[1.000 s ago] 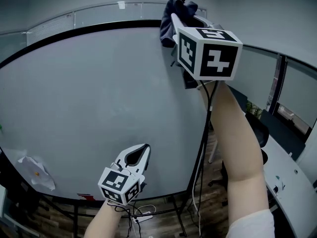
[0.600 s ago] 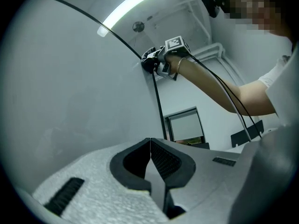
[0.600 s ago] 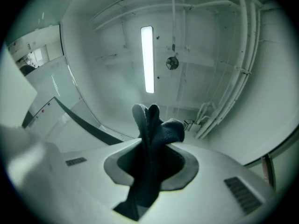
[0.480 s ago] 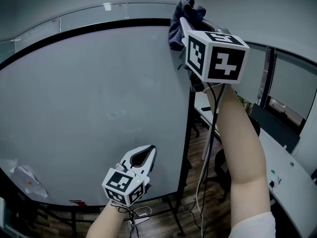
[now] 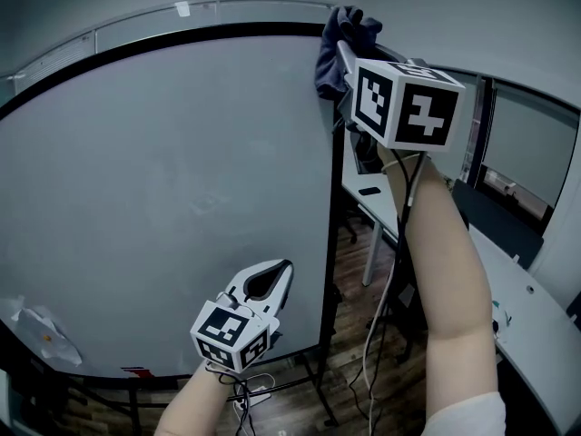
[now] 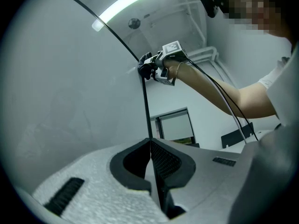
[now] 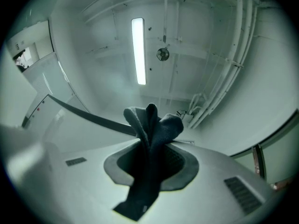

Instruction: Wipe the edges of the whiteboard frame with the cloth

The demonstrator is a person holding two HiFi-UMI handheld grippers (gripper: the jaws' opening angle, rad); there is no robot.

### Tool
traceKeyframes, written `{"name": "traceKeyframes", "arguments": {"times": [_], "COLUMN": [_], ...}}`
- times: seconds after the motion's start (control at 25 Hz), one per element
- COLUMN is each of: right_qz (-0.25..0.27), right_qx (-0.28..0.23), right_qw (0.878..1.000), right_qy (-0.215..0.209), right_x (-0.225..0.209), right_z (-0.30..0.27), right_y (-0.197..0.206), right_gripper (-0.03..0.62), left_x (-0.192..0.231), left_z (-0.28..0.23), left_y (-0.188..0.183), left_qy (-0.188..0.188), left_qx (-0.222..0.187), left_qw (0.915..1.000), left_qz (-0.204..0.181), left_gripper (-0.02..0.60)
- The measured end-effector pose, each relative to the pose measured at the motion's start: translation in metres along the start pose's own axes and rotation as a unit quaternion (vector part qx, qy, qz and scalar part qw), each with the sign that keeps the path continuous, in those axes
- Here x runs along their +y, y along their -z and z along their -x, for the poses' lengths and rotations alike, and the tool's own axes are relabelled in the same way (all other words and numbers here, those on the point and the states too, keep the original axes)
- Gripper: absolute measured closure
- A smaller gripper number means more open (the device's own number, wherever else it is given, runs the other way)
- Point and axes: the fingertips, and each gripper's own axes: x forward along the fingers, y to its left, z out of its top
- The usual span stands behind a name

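Note:
A large whiteboard (image 5: 163,189) with a thin black frame (image 5: 332,198) fills the head view. My right gripper (image 5: 343,54) is raised to the board's top right corner, shut on a dark blue cloth (image 5: 339,44) that bunches against the frame there. In the right gripper view the cloth (image 7: 150,139) sticks up between the jaws, with the frame's top edge (image 7: 79,111) behind it. My left gripper (image 5: 283,271) is low near the board's lower right, shut and holding nothing. The left gripper view shows its tips (image 6: 150,141) closed and the cloth (image 6: 145,69) far up at the corner.
A crumpled white paper (image 5: 41,332) sticks to the board's lower left. The board's stand legs (image 5: 318,384) rest on a wooden floor. Desks (image 5: 536,307) and a chair (image 5: 427,198) are to the right, past the frame. A cable (image 5: 386,298) hangs from my right gripper.
The right gripper and cloth have slid right along the top frame edge to the top right corner. The left gripper stays low and shut.

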Motion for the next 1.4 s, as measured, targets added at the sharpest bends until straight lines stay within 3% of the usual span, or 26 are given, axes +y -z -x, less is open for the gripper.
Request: {"name": "traceKeyframes", "arguments": {"times": [0.28,1.16,1.4], "right_qz": [0.028,0.016,0.053], "right_qx": [0.007,0.102,0.125], "right_qw": [1.0,0.994,0.99], "right_qy": [0.008,0.026,0.042], "right_x": [0.001,0.028,0.043], "right_z": [0.018,0.095,0.122], "right_y": [0.024,0.163,0.207], "right_gripper": [0.513,0.513,0.513], "left_x": [-0.022,-0.051,-0.057], "left_z": [-0.004,0.02,0.037], "left_y": [0.024,0.083,0.11], "left_qy": [0.018,0.006,-0.001], "left_qx": [0.014,0.037,0.057], "left_qw": [0.9997,0.9987,0.9968], "left_qz": [-0.013,0.034,0.056], "left_gripper": [0.562,0.562,0.562]}}
